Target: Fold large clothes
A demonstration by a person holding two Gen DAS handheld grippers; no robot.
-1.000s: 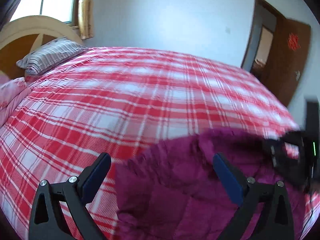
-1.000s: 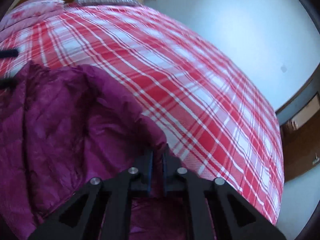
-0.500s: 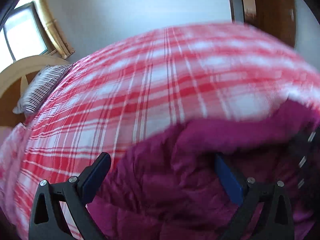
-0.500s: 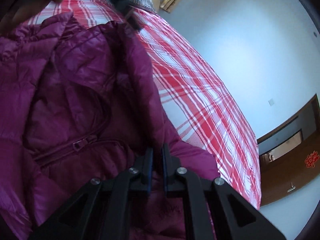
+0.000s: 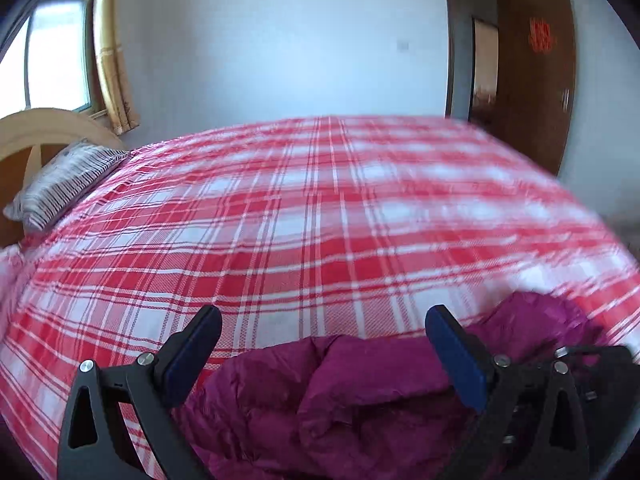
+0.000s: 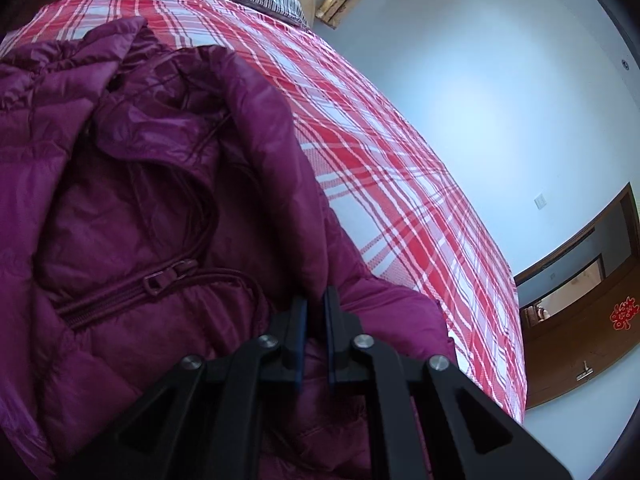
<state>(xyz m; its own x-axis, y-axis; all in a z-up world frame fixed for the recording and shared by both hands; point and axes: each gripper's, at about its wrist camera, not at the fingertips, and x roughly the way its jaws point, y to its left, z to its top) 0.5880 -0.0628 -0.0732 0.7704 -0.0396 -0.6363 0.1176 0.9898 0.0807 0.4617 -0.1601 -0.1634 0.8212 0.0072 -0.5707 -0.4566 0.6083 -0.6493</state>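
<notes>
A magenta quilted down jacket (image 6: 132, 208) lies bunched on a bed with a red and white plaid cover (image 6: 384, 168). Its zip pull (image 6: 164, 278) shows at mid left in the right wrist view. My right gripper (image 6: 315, 300) is shut on a thick fold of the jacket's edge, which runs up and away from the pads. In the left wrist view the same jacket (image 5: 360, 408) fills the lower middle. My left gripper (image 5: 320, 322) stands open above it, with nothing pinched between its blue pads. The right gripper's black frame (image 5: 592, 364) shows at lower right.
A striped pillow (image 5: 60, 184) rests at the wooden headboard (image 5: 48, 128) on the left, under a window with a gold curtain (image 5: 112, 52). A brown door (image 5: 536, 80) with a red ornament stands open past the bed's far right corner. A white wall (image 5: 280, 40) is behind.
The left gripper has swung back from over the jacket, so more plaid cover shows ahead of it. The right gripper sank closer to the jacket, still clamped on the fold.
</notes>
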